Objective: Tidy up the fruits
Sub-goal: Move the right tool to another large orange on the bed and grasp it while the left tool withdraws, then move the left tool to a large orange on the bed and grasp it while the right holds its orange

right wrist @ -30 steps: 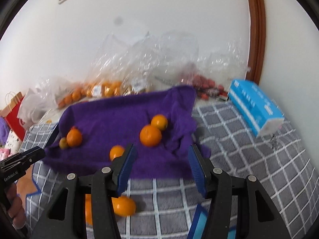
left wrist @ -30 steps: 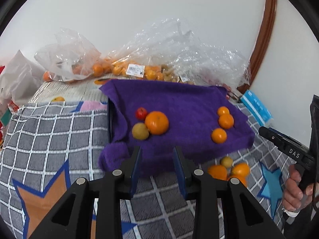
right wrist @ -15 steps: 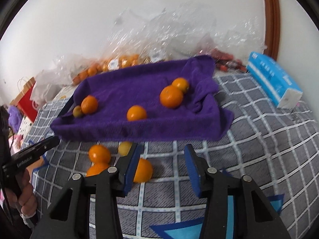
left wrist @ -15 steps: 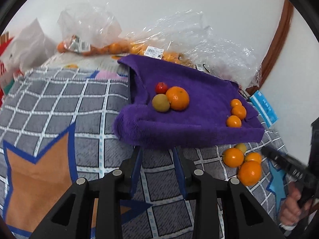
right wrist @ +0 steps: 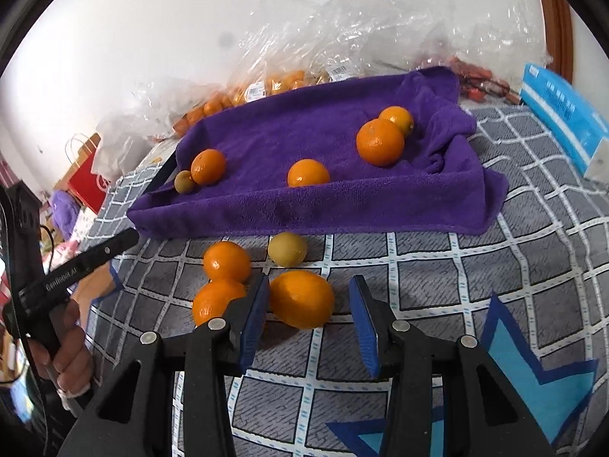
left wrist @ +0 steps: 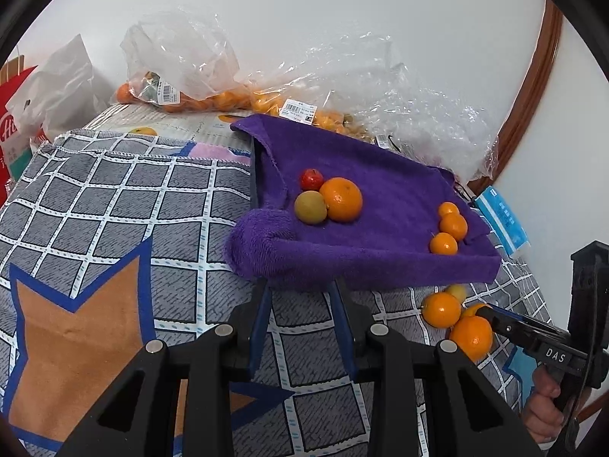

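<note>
A purple towel (left wrist: pixel 380 198) lies over a tray and carries a big orange (left wrist: pixel 340 198), a greenish fruit (left wrist: pixel 311 206), a small red fruit (left wrist: pixel 312 179) and three small oranges (left wrist: pixel 453 226). On the checked blanket in front of it lie two oranges (right wrist: pixel 227 261), a yellowish fruit (right wrist: pixel 287 249) and a large orange (right wrist: pixel 302 299). My right gripper (right wrist: pixel 309 280) is open around the large orange: the left pad is at its side, and a gap shows at the right pad. My left gripper (left wrist: pixel 300 285) hangs narrowly open and empty before the towel's front edge.
Clear plastic bags of oranges (left wrist: pixel 213 99) line the wall behind the tray. A blue tissue pack (right wrist: pixel 563 114) lies at the right, and a red paper bag (right wrist: pixel 85 186) stands at the left. The grey checked blanket (left wrist: pixel 114 209) stretches leftward.
Both grippers have sunk and tipped down toward the blanket. The right jaws have narrowed and now sit around the large orange in front of the towel. The left jaws kept their width.
</note>
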Demonstrator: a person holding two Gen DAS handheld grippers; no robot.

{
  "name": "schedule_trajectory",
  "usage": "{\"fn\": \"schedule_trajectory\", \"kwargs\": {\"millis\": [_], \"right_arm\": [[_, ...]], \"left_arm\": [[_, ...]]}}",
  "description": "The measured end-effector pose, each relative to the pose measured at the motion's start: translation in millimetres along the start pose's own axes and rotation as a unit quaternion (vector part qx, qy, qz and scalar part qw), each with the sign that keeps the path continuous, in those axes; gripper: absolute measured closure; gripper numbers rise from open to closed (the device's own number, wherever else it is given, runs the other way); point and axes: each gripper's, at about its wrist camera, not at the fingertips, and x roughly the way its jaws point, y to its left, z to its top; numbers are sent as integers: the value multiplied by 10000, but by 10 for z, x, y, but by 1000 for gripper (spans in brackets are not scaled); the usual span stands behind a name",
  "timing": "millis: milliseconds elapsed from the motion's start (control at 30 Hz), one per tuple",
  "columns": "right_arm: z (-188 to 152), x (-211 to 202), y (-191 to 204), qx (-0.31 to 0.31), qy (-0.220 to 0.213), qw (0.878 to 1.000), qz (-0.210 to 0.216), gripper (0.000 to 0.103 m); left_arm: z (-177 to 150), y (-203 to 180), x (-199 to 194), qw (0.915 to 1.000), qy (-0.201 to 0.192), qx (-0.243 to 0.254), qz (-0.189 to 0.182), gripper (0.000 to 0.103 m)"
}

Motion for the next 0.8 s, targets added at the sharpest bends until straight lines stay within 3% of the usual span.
{"fn": "schedule_trajectory", "kwargs": {"millis": [67,100,333,733,800], "right_arm": [[18,-5,1,14,-9,10000,97,69],[18,-22,6,-8,-29,10000,54,68],[-45,-202,-181,60,-443,9956,-825,68],[-126,-52,-157,-255,-88,9955,-912,64],[-125,-60,-134,-313,-138,9949,-951,70]], "left_arm": [[1,10,3,10000,12,-29,-6,73],[2,18,11,10000,36,-52,-8,73],[-4,22,0,10000,23,-40,8,73],[-3,1,25,9999,112,5,18,73],[-5,-2,26,9999,122,14,6,73]]}}
